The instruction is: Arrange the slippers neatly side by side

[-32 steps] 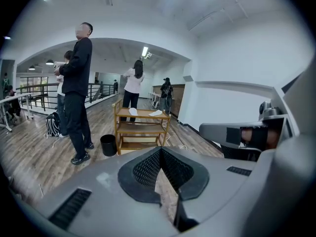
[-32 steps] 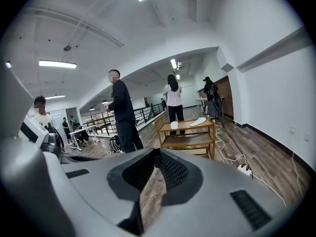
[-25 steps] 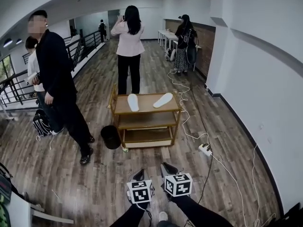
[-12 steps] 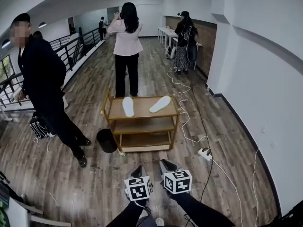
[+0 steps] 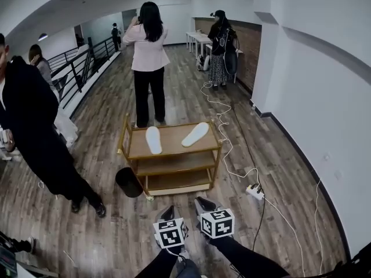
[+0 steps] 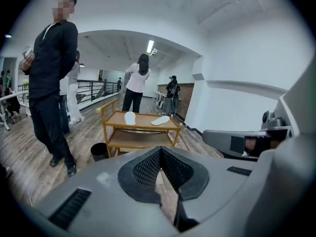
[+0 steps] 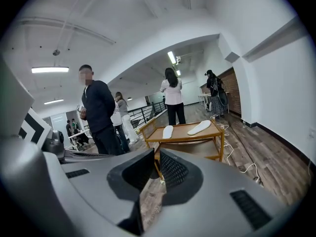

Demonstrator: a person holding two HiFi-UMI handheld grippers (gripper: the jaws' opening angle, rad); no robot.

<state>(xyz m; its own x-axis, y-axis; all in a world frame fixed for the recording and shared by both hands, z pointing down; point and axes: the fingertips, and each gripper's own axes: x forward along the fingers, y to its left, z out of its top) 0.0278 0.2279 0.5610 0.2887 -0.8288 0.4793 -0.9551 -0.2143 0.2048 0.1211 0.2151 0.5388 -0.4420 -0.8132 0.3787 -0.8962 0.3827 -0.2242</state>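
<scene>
**Q:** Where do the task's objects lie?

**A:** Two flat white slippers rest on the top shelf of a three-tier wooden trolley [image 5: 174, 154]. The left-hand white slipper [image 5: 153, 139] points almost straight away from the camera. The right-hand white slipper [image 5: 195, 134] lies on a diagonal. The two are apart and not parallel.

**Q:** And the grippers?

**A:** The left gripper [image 5: 168, 212] and the right gripper [image 5: 204, 202] hover side by side at the lower edge of the head view, over the wood-plank floor [image 5: 116, 225]. Both are well short of the trolley and aimed toward it. The left gripper's fingertips meet at the front, with nothing between them. The right gripper's fingers stand a narrow slit apart and are likewise empty.

**Q:** What surrounds the trolley?

**A:** A round black bin [image 5: 128, 182] stands beside its near left leg. A white power strip [image 5: 254, 192] on a long cable lies on the floor to the right. A person in a pink top [image 5: 149, 45] stands just behind the trolley, and a person in dark clothing [image 5: 35, 138] stands at the left.
</scene>
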